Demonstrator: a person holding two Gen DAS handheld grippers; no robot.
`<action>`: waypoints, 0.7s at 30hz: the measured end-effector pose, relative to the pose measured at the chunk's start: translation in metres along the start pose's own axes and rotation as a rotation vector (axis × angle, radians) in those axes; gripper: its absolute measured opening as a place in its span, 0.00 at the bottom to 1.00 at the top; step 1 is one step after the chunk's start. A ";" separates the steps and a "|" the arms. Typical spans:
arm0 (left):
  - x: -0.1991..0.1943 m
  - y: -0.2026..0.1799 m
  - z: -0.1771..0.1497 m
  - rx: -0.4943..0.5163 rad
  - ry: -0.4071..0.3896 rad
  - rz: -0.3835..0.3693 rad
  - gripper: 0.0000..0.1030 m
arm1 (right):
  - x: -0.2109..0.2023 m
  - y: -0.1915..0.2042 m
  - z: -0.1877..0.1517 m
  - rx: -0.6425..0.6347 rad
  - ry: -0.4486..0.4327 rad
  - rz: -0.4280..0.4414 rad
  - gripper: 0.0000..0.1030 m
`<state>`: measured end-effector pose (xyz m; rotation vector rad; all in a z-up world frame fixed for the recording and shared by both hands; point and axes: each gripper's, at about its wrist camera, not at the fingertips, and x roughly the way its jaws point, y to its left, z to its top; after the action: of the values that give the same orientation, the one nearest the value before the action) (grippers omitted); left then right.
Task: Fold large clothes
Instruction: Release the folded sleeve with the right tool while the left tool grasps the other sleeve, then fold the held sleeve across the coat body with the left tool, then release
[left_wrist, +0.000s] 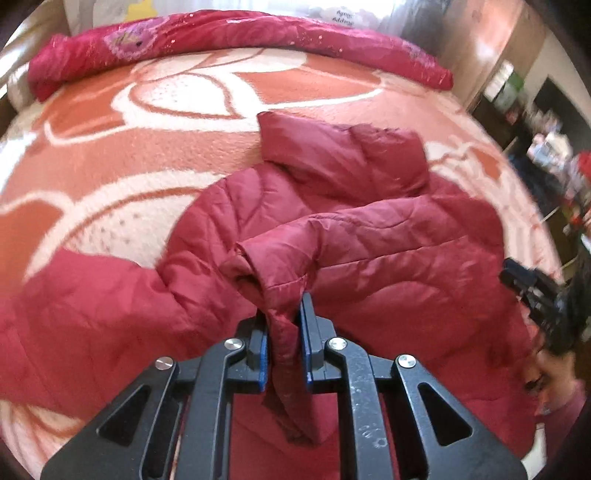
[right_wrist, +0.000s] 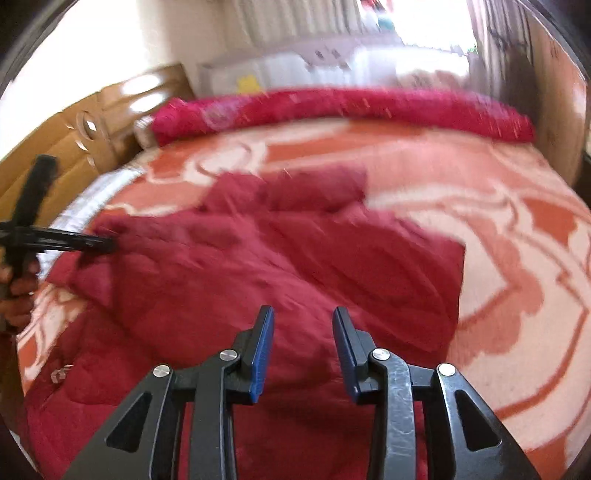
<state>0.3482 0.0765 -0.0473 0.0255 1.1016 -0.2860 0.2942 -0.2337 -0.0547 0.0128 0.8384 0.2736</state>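
Note:
A dark red quilted jacket (left_wrist: 369, 236) lies spread on the bed, its collar or hood end far from me. My left gripper (left_wrist: 283, 314) is shut on a bunched sleeve cuff (left_wrist: 280, 295) of the jacket and holds it above the jacket's body. In the right wrist view the jacket (right_wrist: 258, 258) fills the middle. My right gripper (right_wrist: 303, 317) is open and empty just above the jacket's near part. The left gripper (right_wrist: 103, 243) shows at the left edge of that view, on the jacket's fabric. The right gripper (left_wrist: 517, 284) shows at the right edge of the left wrist view.
The bed carries an orange and cream patterned blanket (left_wrist: 129, 155) (right_wrist: 480, 192). A rolled red cover (left_wrist: 240, 37) (right_wrist: 351, 107) lies along the far edge. Cardboard boxes (right_wrist: 74, 140) stand at the left, shelves with clutter (left_wrist: 546, 147) at the right.

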 end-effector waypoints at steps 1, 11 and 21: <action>0.004 -0.002 0.000 0.023 -0.001 0.038 0.11 | 0.011 -0.004 -0.002 0.013 0.039 -0.001 0.34; -0.002 -0.003 -0.015 0.005 -0.046 0.288 0.28 | 0.037 -0.007 -0.020 0.038 0.113 -0.014 0.35; -0.028 -0.038 -0.015 -0.072 -0.102 -0.087 0.28 | 0.053 0.024 -0.015 -0.040 0.151 -0.033 0.35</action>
<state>0.3140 0.0486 -0.0247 -0.1002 1.0128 -0.3218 0.3112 -0.1987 -0.1011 -0.0603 0.9823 0.2625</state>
